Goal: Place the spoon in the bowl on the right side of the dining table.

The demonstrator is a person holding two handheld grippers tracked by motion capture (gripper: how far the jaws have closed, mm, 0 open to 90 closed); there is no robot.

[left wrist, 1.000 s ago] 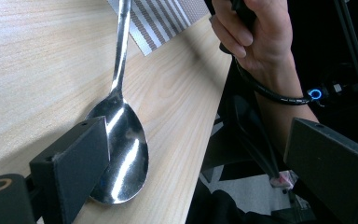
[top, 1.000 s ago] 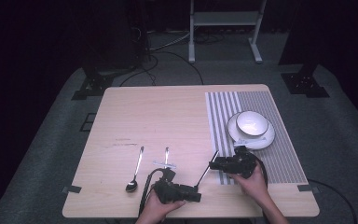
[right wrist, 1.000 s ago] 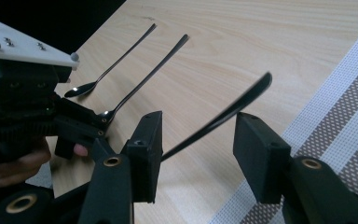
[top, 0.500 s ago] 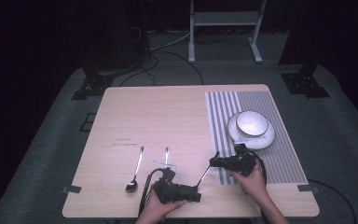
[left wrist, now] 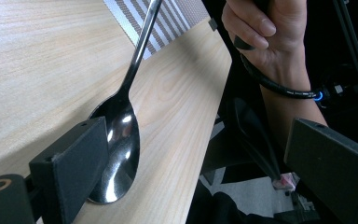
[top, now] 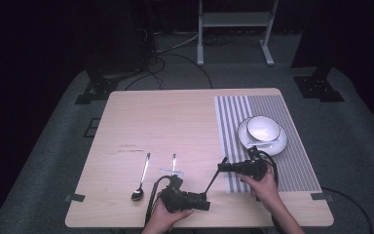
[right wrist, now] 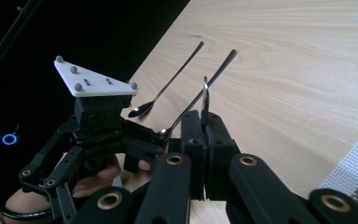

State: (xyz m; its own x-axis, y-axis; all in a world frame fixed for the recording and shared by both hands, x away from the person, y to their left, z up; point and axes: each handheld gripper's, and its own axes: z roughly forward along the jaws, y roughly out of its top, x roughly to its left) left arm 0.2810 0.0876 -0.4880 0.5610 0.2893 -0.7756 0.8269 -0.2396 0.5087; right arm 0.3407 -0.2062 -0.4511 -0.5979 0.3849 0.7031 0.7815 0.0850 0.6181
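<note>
A dark metal spoon (top: 213, 179) slants between my two grippers near the table's front edge. My right gripper (top: 221, 167) is shut on its handle, whose thin edge (right wrist: 205, 100) is clamped between the jaws. The spoon's bowl (left wrist: 116, 149) rests on the wood against the inner face of one jaw of my left gripper (left wrist: 200, 177), which stands wide open around it. In the high view the left gripper (top: 205, 202) points right, toward the right one. Seen from the right gripper, the left gripper (right wrist: 135, 144) carries a white three-cornered plate (right wrist: 95, 79).
A second spoon (top: 141, 178) and a small utensil (top: 173, 165) lie left of the grippers. A white bowl (top: 263, 127) sits on a white plate (top: 272, 144) on the striped placemat (top: 292, 165) at the right. The table's front edge (left wrist: 214, 93) is close by.
My right gripper has edged slightly away from the person with the spoon handle in it. The left gripper has stayed put.
</note>
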